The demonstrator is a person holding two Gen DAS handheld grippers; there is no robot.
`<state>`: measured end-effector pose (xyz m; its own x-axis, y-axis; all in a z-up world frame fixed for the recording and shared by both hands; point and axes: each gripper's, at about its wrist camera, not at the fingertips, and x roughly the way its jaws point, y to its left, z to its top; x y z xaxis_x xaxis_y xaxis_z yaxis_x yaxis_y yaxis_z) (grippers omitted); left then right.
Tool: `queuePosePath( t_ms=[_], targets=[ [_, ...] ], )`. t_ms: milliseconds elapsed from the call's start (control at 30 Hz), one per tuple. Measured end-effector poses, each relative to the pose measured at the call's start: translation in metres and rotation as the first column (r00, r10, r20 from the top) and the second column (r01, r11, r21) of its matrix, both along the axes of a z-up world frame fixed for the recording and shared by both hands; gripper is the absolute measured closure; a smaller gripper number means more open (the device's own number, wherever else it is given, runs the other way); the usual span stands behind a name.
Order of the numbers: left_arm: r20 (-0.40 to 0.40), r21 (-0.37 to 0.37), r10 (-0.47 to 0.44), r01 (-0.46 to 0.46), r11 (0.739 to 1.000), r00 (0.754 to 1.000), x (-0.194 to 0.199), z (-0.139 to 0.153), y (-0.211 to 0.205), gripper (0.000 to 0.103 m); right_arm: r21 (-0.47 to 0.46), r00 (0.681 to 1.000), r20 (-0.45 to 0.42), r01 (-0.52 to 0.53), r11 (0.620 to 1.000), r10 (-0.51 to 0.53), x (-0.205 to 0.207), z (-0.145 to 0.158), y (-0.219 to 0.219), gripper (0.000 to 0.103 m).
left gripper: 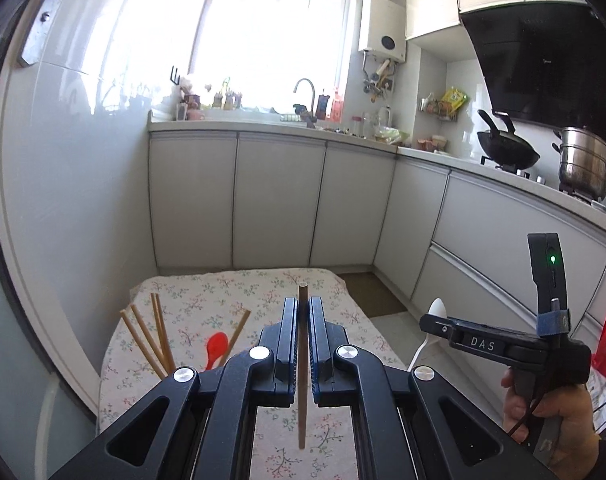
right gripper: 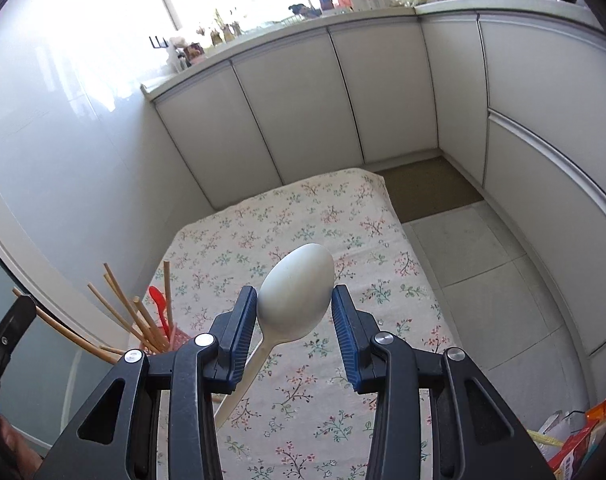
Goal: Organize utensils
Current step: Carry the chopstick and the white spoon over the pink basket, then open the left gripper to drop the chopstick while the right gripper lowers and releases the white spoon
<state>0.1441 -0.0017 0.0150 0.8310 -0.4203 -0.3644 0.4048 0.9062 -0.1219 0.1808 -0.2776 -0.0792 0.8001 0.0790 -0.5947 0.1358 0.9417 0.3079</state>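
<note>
Right gripper [right gripper: 294,312] clamps white spoon [right gripper: 295,295] at frame centre.
Bowl between blue pads, handle runs down-left over floral cloth [right gripper: 303,224]. Lower left: chopsticks [right gripper: 119,312] and red spoon [right gripper: 159,304] upright in red holder [right gripper: 178,338]. Cabinets [right gripper: 303,96] across top.

Counts: two tools, left tool [left gripper: 303,312] and right tool [right gripper: 295,312]. One chopstick [left gripper: 301,380] lower centre, clamped. One white spoon [right gripper: 297,296] centre. One red spoon [left gripper: 217,346] lower left. Loose chopsticks [left gripper: 151,336] in the holder lower left: five ends in the left wrist view, more in the right, exact count unclear. One holder [right gripper: 179,338], reddish. One floral bench [right gripper: 287,216].
</note>
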Motion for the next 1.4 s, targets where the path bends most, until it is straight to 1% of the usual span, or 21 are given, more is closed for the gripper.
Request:
queuePosePath(
  t_ms=[133,200,267,400,533,600,700,767,933,1000,1100,1200,1333,1400],
  targets=[
    [0.032,-0.024,0.058,-0.058,0.998,0.998,0.0,0.01,0.024,0.098,-0.033,0.999,0.024,-0.03,0.999,0.03,-0.002,0.005,0.017,0.062],
    [0.04,-0.036,0.101,-0.1,0.994,0.994,0.004,0.011,0.038,0.098,-0.044,0.998,0.029,-0.046,0.998,0.047,-0.002,0.006,0.026,0.062],
    [0.057,-0.032,0.157,-0.155,0.987,0.986,0.008,0.011,0.05,0.098,-0.051,0.998,0.028,-0.06,0.997,0.061,0.0,0.005,0.034,0.062],
    [0.068,-0.05,0.236,-0.233,0.971,0.969,0.019,0.007,0.072,0.098,-0.055,0.996,0.016,-0.083,0.995,0.084,0.008,0.002,0.049,0.062],
    [0.057,-0.058,0.284,-0.28,0.958,0.957,0.037,-0.005,0.083,0.098,-0.057,0.995,0.012,-0.097,0.994,0.098,0.015,-0.002,0.064,0.062],
    [0.04,-0.072,0.293,-0.29,0.954,0.955,0.048,-0.014,0.089,0.098,-0.06,0.995,0.015,-0.102,0.993,0.103,0.02,-0.001,0.07,0.062],
    [0.077,-0.083,0.307,-0.3,0.95,0.949,0.057,-0.021,0.092,0.098,-0.064,0.994,0.024,-0.109,0.992,0.111,0.024,-0.001,0.08,0.062],
    [0.084,-0.107,0.301,-0.291,0.951,0.95,0.061,-0.023,0.094,0.098,-0.068,0.993,0.035,-0.113,0.991,0.116,0.023,0.0,0.085,0.062],
    [0.102,-0.142,0.302,-0.287,0.947,0.948,0.062,-0.021,0.099,0.098,-0.078,0.99,0.05,-0.125,0.989,0.129,0.025,0.002,0.099,0.062],
    [0.102,-0.139,0.294,-0.279,0.95,0.951,0.062,-0.019,0.099,0.098,-0.085,0.99,0.055,-0.125,0.989,0.13,0.026,0.003,0.104,0.062],
    [0.083,-0.124,0.284,-0.273,0.954,0.955,0.069,-0.024,0.098,0.098,-0.099,0.99,0.069,-0.118,0.988,0.126,0.026,0.004,0.109,0.062],
    [0.048,-0.093,0.285,-0.28,0.955,0.957,0.082,-0.038,0.095,0.098,-0.109,0.988,0.088,-0.116,0.987,0.126,0.024,0.006,0.113,0.062],
    [-0.027,-0.076,0.285,-0.286,0.955,0.958,0.103,-0.062,0.097,0.098,-0.134,0.984,0.123,-0.116,0.984,0.132,0.02,0.012,0.124,0.062],
    [-0.096,-0.07,0.273,-0.28,0.957,0.957,0.115,-0.074,0.099,0.094,-0.154,0.98,0.143,-0.115,0.981,0.137,0.018,0.016,0.131,0.062]
  ],
)
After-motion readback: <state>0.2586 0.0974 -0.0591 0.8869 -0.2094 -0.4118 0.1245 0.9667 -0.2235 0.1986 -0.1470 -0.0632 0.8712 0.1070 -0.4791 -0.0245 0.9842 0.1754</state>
